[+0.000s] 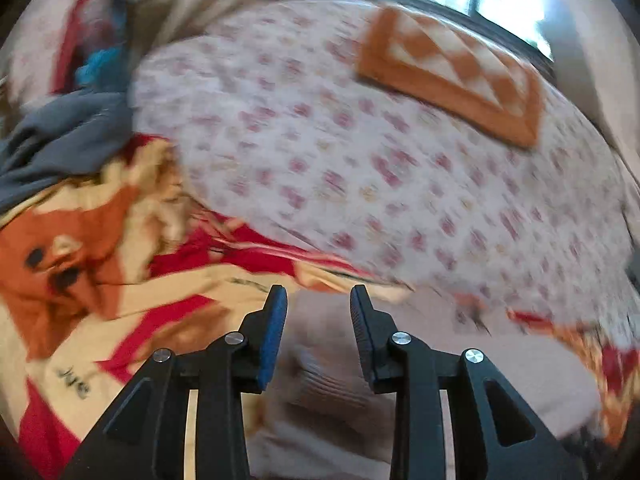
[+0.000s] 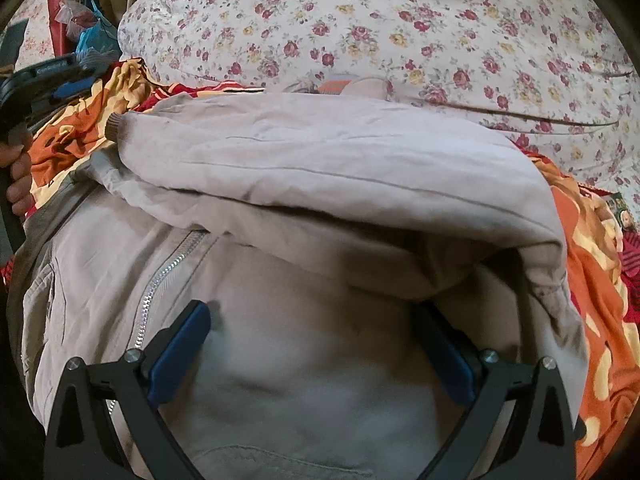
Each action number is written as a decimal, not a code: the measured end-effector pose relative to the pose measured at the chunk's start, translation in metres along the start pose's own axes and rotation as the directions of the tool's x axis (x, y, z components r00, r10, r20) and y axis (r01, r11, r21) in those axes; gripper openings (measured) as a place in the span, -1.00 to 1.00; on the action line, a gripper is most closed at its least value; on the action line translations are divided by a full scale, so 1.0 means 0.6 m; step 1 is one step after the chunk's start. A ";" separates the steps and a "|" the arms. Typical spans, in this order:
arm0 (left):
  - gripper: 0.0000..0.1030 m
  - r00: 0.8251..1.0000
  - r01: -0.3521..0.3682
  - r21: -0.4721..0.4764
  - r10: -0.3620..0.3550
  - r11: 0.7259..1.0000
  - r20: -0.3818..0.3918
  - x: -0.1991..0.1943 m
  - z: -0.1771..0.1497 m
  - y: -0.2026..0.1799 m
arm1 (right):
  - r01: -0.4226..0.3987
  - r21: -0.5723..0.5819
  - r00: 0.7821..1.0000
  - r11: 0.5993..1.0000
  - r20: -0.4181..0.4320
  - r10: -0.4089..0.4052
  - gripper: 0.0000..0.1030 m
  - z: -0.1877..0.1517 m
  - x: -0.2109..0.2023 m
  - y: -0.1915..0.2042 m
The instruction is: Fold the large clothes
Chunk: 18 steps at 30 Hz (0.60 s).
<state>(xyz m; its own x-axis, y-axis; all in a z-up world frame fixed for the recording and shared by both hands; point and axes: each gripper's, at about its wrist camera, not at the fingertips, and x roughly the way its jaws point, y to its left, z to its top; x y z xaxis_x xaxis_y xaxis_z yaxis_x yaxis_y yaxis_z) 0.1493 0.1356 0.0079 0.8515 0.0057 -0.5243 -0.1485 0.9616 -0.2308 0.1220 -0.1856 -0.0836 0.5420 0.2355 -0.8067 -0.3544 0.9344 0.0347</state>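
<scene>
A large beige zip-up jacket point(image 2: 320, 168) lies on a bed, its sleeve folded across the body, with the ribbed cuff point(image 2: 114, 126) at the left and the zipper point(image 2: 160, 280) below. My right gripper point(image 2: 312, 316) is wide open just above the jacket's body, its right finger partly under the folded sleeve. My left gripper point(image 1: 318, 300) is open and empty above a ribbed edge of the jacket point(image 1: 336, 380). The left wrist view is motion-blurred. The left gripper also shows in the right wrist view point(image 2: 52, 80), held by a hand at the far left.
An orange, red and cream blanket point(image 1: 100, 248) lies under the jacket. A floral bedsheet point(image 2: 400, 32) covers the bed behind. A folded orange patterned cloth point(image 1: 452, 72) lies at the far side, a grey garment point(image 1: 60, 140) at the left.
</scene>
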 end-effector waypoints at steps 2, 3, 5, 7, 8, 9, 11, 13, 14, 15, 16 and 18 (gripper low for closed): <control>-0.50 0.997 0.024 0.017 -0.023 1.000 -0.077 0.025 -0.015 -0.011 | 0.001 -0.001 1.000 1.000 0.000 -0.001 0.99 0.001 0.000 0.000; -0.50 0.989 0.015 0.027 -0.011 1.000 -0.150 0.048 -0.025 -0.013 | 0.000 0.000 1.000 1.000 0.000 0.000 0.99 0.000 0.000 0.000; -0.50 0.956 -0.023 0.019 0.028 1.000 -0.291 0.095 -0.048 -0.006 | 0.000 0.000 1.000 1.000 0.000 0.000 0.99 0.000 0.000 0.000; -0.50 0.945 -0.014 -0.061 -0.007 0.998 -0.327 0.113 -0.064 0.018 | 0.001 0.000 1.000 1.000 -0.001 -0.001 0.99 0.000 0.000 0.000; -0.50 0.947 -0.015 -0.073 -0.009 0.997 -0.322 0.110 -0.062 0.020 | 0.001 -0.001 1.000 1.000 -0.002 -0.001 0.99 0.001 0.000 0.000; -0.50 0.945 -0.017 -0.079 -0.010 0.997 -0.328 0.109 -0.060 0.021 | 0.001 -0.001 1.000 1.000 -0.002 -0.001 0.99 0.001 0.000 0.000; -0.50 0.946 -0.019 -0.070 -0.005 0.997 -0.325 0.106 -0.063 0.018 | 0.001 -0.001 1.000 1.000 -0.002 -0.001 0.99 0.001 0.000 0.000; -0.50 0.947 -0.021 -0.066 -0.002 0.998 -0.322 0.105 -0.064 0.020 | 0.001 -0.002 1.000 1.000 -0.004 -0.001 0.99 0.001 0.000 -0.001; -0.48 0.947 -0.021 -0.066 -0.002 0.998 -0.321 0.105 -0.064 0.018 | 0.002 -0.001 1.000 1.000 -0.008 -0.002 0.99 0.003 -0.001 -0.002; -0.42 0.947 -0.018 -0.063 -0.004 0.998 -0.320 0.106 -0.065 0.019 | 0.001 0.000 1.000 1.000 -0.012 -0.001 0.99 0.004 -0.002 -0.002; -0.37 0.948 -0.012 -0.060 -0.008 0.998 -0.319 0.106 -0.066 0.018 | -0.002 0.003 1.000 1.000 -0.016 0.002 0.99 0.006 -0.004 -0.003; -0.06 0.948 0.008 -0.041 -0.021 0.999 -0.316 0.107 -0.066 0.008 | -0.029 0.020 1.000 0.999 -0.006 0.029 0.91 0.010 -0.016 -0.008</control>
<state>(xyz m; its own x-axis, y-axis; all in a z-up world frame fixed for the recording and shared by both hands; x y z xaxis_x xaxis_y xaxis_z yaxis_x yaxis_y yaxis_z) 0.1835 0.1297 -0.0594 0.6516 -0.1014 -0.7518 -0.1622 0.9495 -0.2686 0.1230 -0.1908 -0.0724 0.5271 0.2613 -0.8087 -0.3551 0.9322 0.0698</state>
